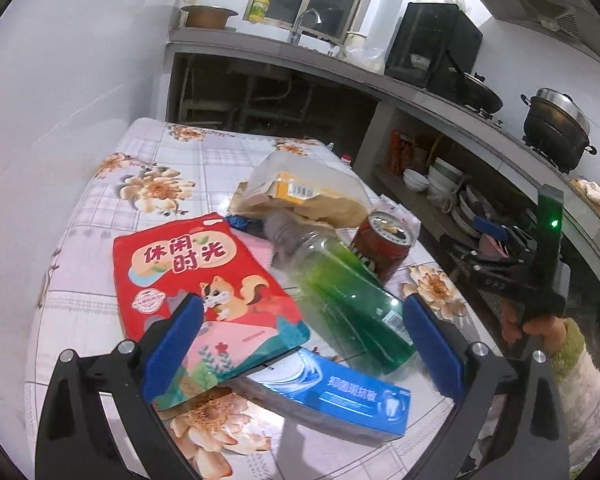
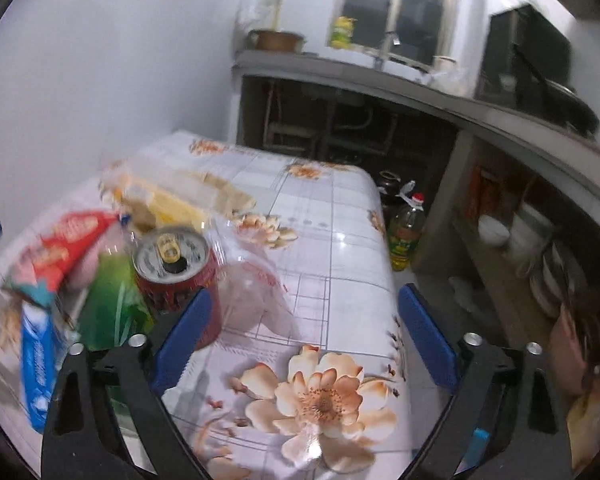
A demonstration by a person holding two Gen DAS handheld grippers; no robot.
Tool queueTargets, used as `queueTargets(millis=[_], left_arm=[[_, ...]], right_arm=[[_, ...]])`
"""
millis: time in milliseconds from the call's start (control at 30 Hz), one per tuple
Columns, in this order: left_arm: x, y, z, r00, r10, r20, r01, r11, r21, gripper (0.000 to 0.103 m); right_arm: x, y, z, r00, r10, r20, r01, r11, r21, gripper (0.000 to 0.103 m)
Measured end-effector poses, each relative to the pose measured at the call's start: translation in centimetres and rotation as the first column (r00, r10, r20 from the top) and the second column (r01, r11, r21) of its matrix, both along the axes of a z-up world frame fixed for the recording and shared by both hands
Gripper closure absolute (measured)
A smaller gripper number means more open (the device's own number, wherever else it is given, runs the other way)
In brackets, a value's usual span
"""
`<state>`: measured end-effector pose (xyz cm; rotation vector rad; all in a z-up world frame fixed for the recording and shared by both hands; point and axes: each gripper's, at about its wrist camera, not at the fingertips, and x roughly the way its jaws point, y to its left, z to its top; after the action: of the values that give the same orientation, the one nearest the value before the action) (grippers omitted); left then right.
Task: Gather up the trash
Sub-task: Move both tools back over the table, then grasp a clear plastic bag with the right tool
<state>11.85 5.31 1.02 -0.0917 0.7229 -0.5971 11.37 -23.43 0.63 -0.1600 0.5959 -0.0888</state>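
Left wrist view: the left gripper (image 1: 302,344) hangs wide open and empty over the green bottle (image 1: 350,300) on the table (image 1: 148,140). Right gripper (image 2: 300,344), also spread and empty, is beside the red can (image 2: 176,268). Approach step; next, I think, lower and close

I'm in a home kitchen: a concrete counter (image 1: 380,80) with a sink tap (image 1: 306,20) top centre, a lidded pot (image 1: 556,128) at right, stacked bowls (image 1: 440,180) beneath.
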Motion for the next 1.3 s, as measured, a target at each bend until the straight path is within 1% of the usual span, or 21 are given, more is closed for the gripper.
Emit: queueTargets(millis=[100, 167, 200, 233, 267, 333, 367, 433, 533, 600, 633, 667, 700, 733, 767, 800, 900, 933, 967, 1100, 1300], left_arm=[[0.4, 0.2, -0.3, 1.0, 0.005, -0.012, -0.006, 1.0, -0.007, 0.006], [0.6, 0.4, -0.3, 1.0, 0.008, -0.017, -0.008, 1.0, -0.01, 0.006], [0.7, 0.3, -0.4, 1.0, 0.01, -0.019, -0.01, 1.0, -0.01, 0.006], [0.8, 0.4, -0.4, 1.0, 0.011, -0.02, -0.012, 1.0, -0.01, 0.006], [0.9, 0.4, -0.4, 1.0, 0.013, -0.02, -0.013, 1.0, -0.008, 0.006], [0.9, 0.5, -0.4, 1.0, 0.015, -0.019, -0.015, 1.0, -0.006, 0.006], [0.9, 0.5, -0.4, 1.0, 0.016, -0.02, -0.016, 1.0, -0.004, 0.006], [0.9, 0.5, -0.4, 1.0, 0.016, -0.018, -0.016, 1.0, 0.0, 0.006], [0.9, 0.4, -0.3, 1.0, 0.018, -0.017, -0.017, 1.0, 0.005, 0.006], [0.9, 0.4, -0.3, 1.0, 0.017, -0.018, -0.017, 1.0, 0.005, 0.006], [0.9, 0.3, -0.3, 1.0, 0.017, -0.02, -0.017, 1.0, 0.006, 0.006], [1.0, 0.2, -0.3, 1.0, 0.017, -0.021, -0.017, 1.0, 0.008, 0.006], [1.0, 0.2, -0.3, 1.0, 0.017, -0.022, -0.017, 1.0, 0.007, 0.006], [1.0, 0.1, -0.3, 1.0, 0.017, -0.021, -0.016, 1.0, 0.007, 0.006], [0.9, 0.1, -0.2, 1.0, 0.016, -0.02, -0.016, 1.0, 0.006, 0.006], [0.9, 0.1, -0.1, 1.0, 0.015, -0.017, -0.015, 1.0, 0.005, 0.006], [0.9, 0.0, 0.1, 1.0, 0.014, -0.01, -0.014, 1.0, 0.006, 0.006], [0.9, 0.0, 0.1, 1.0, 0.014, -0.008, -0.014, 1.0, 0.005, 0.006], [0.9, 0.0, 0.3, 1.0, 0.013, -0.006, -0.013, 1.0, 0.001, 0.006], [1.3, -0.3, 0.7, 1.0, 0.003, 0.0, -0.003, 1.0, -0.016, 0.006], [1.9, -1.8, 1.9, 1.0, -0.017, 0.017, 0.017, 0.999, -0.035, 0.006]], right_arm=[[1.0, 0.8, -1.1, 0.999, 0.049, -0.021, -0.05, 0.994, -0.094, 0.024], [2.0, 1.7, -2.2, 0.997, 0.072, -0.033, -0.077, 0.978, -0.194, 0.025], [2.4, 2.0, -2.7, 0.996, 0.082, -0.037, -0.088, 0.967, -0.24, 0.025], [3.0, 2.5, -3.5, 0.994, 0.097, -0.046, -0.106, 0.946, -0.305, 0.028], [3.3, 2.6, -4.0, 0.993, 0.104, -0.054, -0.116, 0.932, -0.344, 0.032], [4.0, 3.2, -5.4, 0.989, 0.125, -0.08, -0.148, 0.891, -0.43, 0.039], [4.2, 3.4, -5.8, 0.987, 0.134, -0.09, -0.16, 0.878, -0.45, 0.042], [4.5, 4.0, -6.6, 0.982, 0.156, -0.108, -0.189, 0.846, -0.498, 0.045], [4.4, 4.8, -7.1, 0.977, 0.183, -0.107, -0.211, 0.807, -0.551, 0.045], [4.4, 5.1, -7.2, 0.976, 0.192, -0.099, -0.214, 0.788, -0.577, 0.046], [4.4, 5.2, -7.2, 0.976, 0.194, -0.094, -0.212, 0.784, -0.583, 0.05], [4.5, 5.2, -7.2, 0.977, 0.192, -0.091, -0.208, 0.782, -0.588, 0.057], [4.7, 5.0, -7.2, 0.978, 0.187, -0.093, -0.205, 0.785, -0.585, 0.06], [4.8, 4.8, -7.2, 0.978, 0.184, -0.096, -0.205, 0.789, -0.579, 0.068], [5.0, 4.6, -7.3, 0.979, 0.18, -0.1, -0.205, 0.803, -0.56, 0.072], [5.2, 4.2, -7.3, 0.98, 0.174, -0.097, -0.199, 0.812, -0.548, 0.074], [4.9, 3.3, -6.4, 0.986, 0.148, -0.076, -0.166, 0.854, -0.493, 0.087], [5.0, 3.1, -6.1, 0.988, 0.14, -0.071, -0.157, 0.867, -0.473, 0.089], [4.9, 2.6, -5.7, 0.99, 0.125, -0.068, -0.142, 0.886, -0.442, 0.089], [3.5, 1.4, -4.5, 0.997, 0.061, -0.051, -0.075, 0.938, -0.339, 0.09], [0.6, -0.1, -2.9, 0.999, -0.015, -0.028, 0.009, 0.979, -0.205, 0.09]])
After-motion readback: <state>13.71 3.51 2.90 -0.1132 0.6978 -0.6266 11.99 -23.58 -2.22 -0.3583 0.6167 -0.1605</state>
